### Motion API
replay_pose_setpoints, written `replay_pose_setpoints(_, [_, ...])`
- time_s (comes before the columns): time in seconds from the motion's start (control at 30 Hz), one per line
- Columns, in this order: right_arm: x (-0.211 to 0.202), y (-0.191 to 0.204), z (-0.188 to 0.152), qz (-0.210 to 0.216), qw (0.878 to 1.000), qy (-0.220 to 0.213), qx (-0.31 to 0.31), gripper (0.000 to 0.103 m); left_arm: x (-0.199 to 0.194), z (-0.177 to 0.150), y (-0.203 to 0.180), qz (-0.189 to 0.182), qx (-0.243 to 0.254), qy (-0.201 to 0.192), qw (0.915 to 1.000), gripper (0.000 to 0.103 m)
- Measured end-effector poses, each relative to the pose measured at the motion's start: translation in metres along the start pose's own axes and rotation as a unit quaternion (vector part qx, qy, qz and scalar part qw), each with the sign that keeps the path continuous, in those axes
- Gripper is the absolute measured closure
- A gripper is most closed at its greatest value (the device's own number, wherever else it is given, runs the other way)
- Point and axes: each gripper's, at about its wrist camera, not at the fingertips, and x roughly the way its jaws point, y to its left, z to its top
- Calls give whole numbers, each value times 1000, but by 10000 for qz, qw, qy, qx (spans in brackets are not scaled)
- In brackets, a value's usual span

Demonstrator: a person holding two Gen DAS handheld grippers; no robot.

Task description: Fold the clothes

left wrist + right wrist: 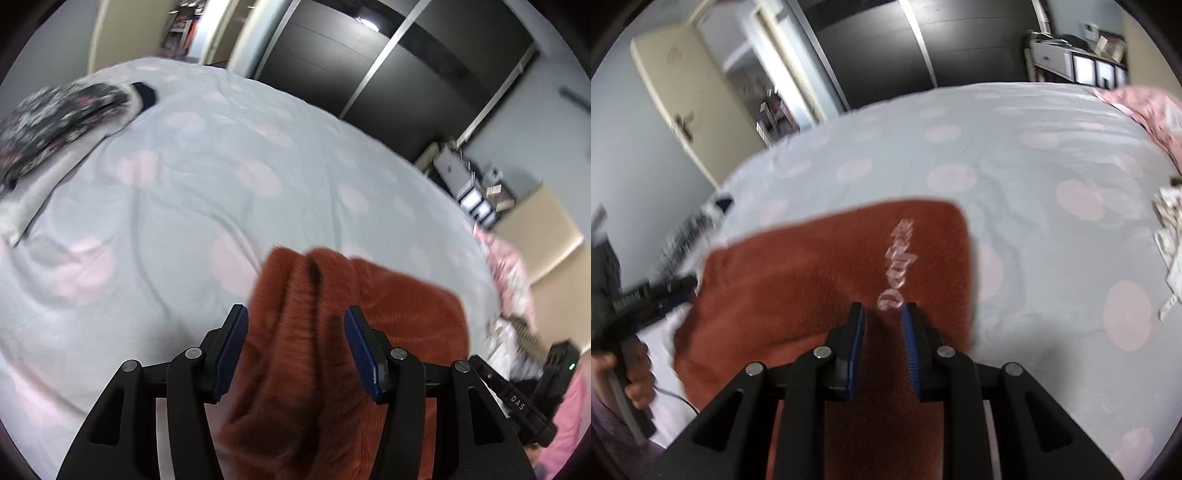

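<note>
We find the rust-red garment (827, 273) lying on the bed (1034, 177), lower centre of frame, apparently partly folded; the left claw (295, 332) stands wide, cloth bunched between unpressed pads; the right claw (882, 321) part open over it, gripping nothing; loose clothes (1171, 236) at right await folding; a folded pile (55, 122) upper left.

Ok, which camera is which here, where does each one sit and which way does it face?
Left wrist: on the left gripper, looking down its open fingers over the rust-red garment and the spotted bedcover; the right gripper's body shows at right.
Right wrist: on the right gripper, looking over the garment's lettering toward the wardrobe; the person's left hand shows at left.
Shared: garment, bedcover, wardrobe, pink bedding.
</note>
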Motion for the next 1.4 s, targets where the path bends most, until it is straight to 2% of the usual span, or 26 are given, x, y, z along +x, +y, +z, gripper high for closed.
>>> replay_pose_setpoints(0.03, [-2,-8,1,87,9998,66,166,54,2,2,9,-180,-236,131,9995,38])
replay_pose_setpoints(0.1, [-1,-22,1,275,9982,238,468,33,12,4,23,-549,-645,478,9953,36])
replay_pose_setpoints(0.17, [10,-32,-4,364,9959,502,659,32,24,3,29,-746,-833,722,9911,36])
replay_pose_setpoints(0.27, [30,-47,-15,512,9883,973,1054,32,41,-2,16,-487,-488,895,9936,35])
replay_pose_setpoints(0.33, [44,-54,-20,759,9814,1190,1303,32,50,-4,15,-441,-457,964,9933,29])
replay_pose_setpoints(0.4, [51,-58,-22,896,9782,1225,1417,27,56,-6,24,-530,-686,1050,9907,21])
replay_pose_setpoints(0.47, [59,-64,-23,1068,9740,1256,1555,23,63,-10,36,-682,-1015,1236,9848,15])
replay_pose_setpoints(0.57, [67,-69,-23,1261,9684,1329,1692,18,75,-17,52,-1094,-1625,1538,9685,14])
replay_pose_setpoints(0.63, [70,-68,-23,1304,9678,1354,1673,16,78,-18,56,-1224,-1764,1610,9633,14])
replay_pose_setpoints(0.8, [73,-62,-20,1285,9711,1342,1496,18,79,-19,53,-1275,-1774,1649,9618,15])
replay_pose_setpoints(0.87, [76,-60,-18,1300,9715,1330,1469,21,79,-19,52,-1360,-1825,1671,9593,23])
replay_pose_setpoints(0.93, [77,-59,-19,1433,9684,1353,1531,32,81,-22,53,-1521,-1977,1723,9529,29])
replay_pose_setpoints(1.0, [79,-58,-20,1639,9621,1412,1661,40,81,-23,53,-1562,-2032,1756,9505,30])
replay_pose_setpoints(1.07, [81,-60,-22,1758,9570,1455,1790,42,80,-22,53,-1612,-2047,1784,9488,35])
replay_pose_setpoints(1.13, [83,-60,-22,1852,9534,1475,1868,49,80,-22,52,-1676,-2087,1839,9458,37])
replay_pose_setpoints(1.3, [80,-60,-23,1856,9552,1409,1827,62,83,-16,49,-1754,-2061,1916,9434,45])
replay_pose_setpoints(1.4, [77,-59,-23,1884,9573,1329,1747,66,81,-11,44,-1775,-1967,1888,9456,49])
